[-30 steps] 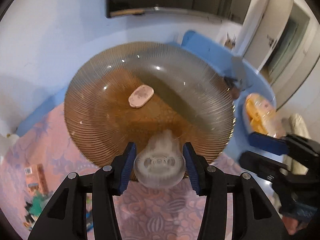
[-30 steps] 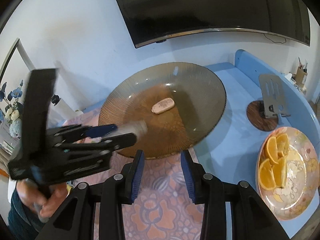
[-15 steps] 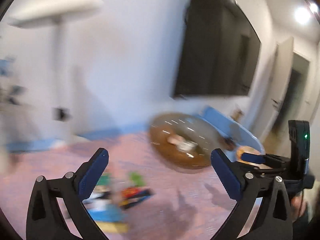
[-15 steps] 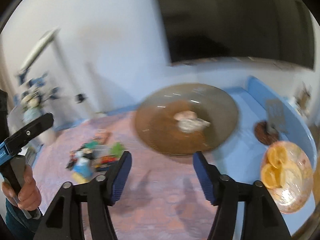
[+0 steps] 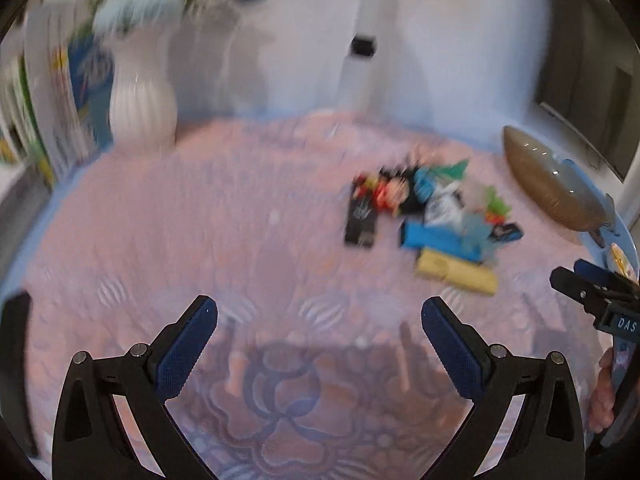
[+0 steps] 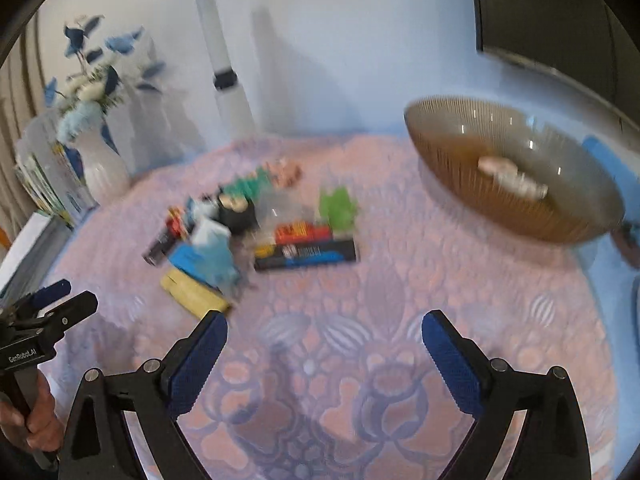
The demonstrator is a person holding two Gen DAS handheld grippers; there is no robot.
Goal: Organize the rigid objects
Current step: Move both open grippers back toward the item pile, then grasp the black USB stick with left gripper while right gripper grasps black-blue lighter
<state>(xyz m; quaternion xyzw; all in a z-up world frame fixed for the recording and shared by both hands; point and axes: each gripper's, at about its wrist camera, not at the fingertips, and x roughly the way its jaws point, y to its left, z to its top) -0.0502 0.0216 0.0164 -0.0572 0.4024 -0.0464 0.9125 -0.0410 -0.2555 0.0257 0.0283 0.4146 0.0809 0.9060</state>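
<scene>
Blue-padded left gripper (image 5: 319,338) fingers spread wide, empty; right gripper (image 6: 324,346) fingers opening, empty.

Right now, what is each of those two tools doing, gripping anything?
Left tool: open wide, nothing between its fingers.
Right tool: jaws opening, nothing between them.

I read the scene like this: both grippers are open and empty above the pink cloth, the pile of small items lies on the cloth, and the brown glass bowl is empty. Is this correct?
Not quite. The brown glass bowl is not empty: the right wrist view shows two small pale objects inside it, too blurred to identify. The rest holds: left gripper and right gripper open and empty above the pink cloth, pile of small items on it.
</scene>
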